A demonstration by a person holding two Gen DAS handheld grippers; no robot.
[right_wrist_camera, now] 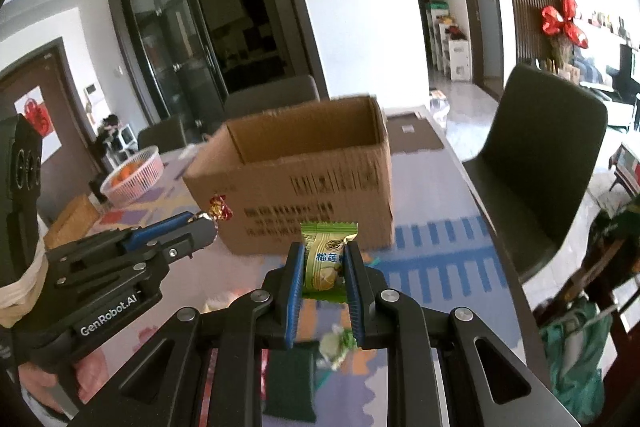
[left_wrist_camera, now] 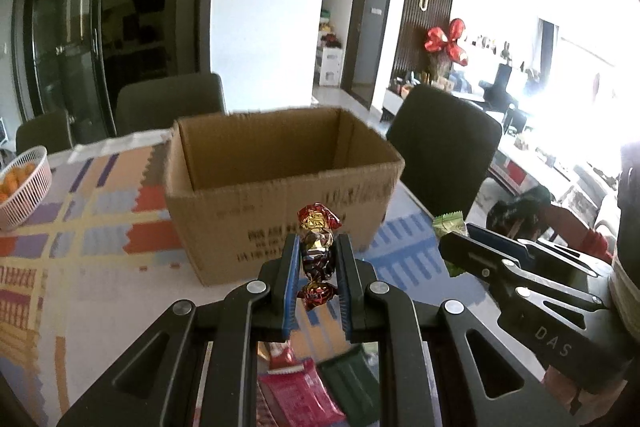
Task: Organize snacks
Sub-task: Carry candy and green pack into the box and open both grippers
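An open cardboard box (left_wrist_camera: 280, 195) stands on the patterned table, also in the right wrist view (right_wrist_camera: 304, 195). My left gripper (left_wrist_camera: 318, 247) is shut on a red-and-gold foil candy (left_wrist_camera: 318, 243), held above the table just in front of the box; it also shows in the right wrist view (right_wrist_camera: 208, 223) with the candy (right_wrist_camera: 219, 207) at its tip. My right gripper (right_wrist_camera: 325, 255) is shut on a green snack packet (right_wrist_camera: 325, 259), raised in front of the box; it shows at the right of the left wrist view (left_wrist_camera: 452, 243) with the packet (left_wrist_camera: 450, 223).
A pink basket of oranges (left_wrist_camera: 20, 187) sits at the table's left. Red (left_wrist_camera: 298, 395) and dark green (left_wrist_camera: 352, 383) packets lie on the table below the left gripper. A pale green candy (right_wrist_camera: 338, 343) lies below the right gripper. Dark chairs (left_wrist_camera: 444, 155) stand around the table.
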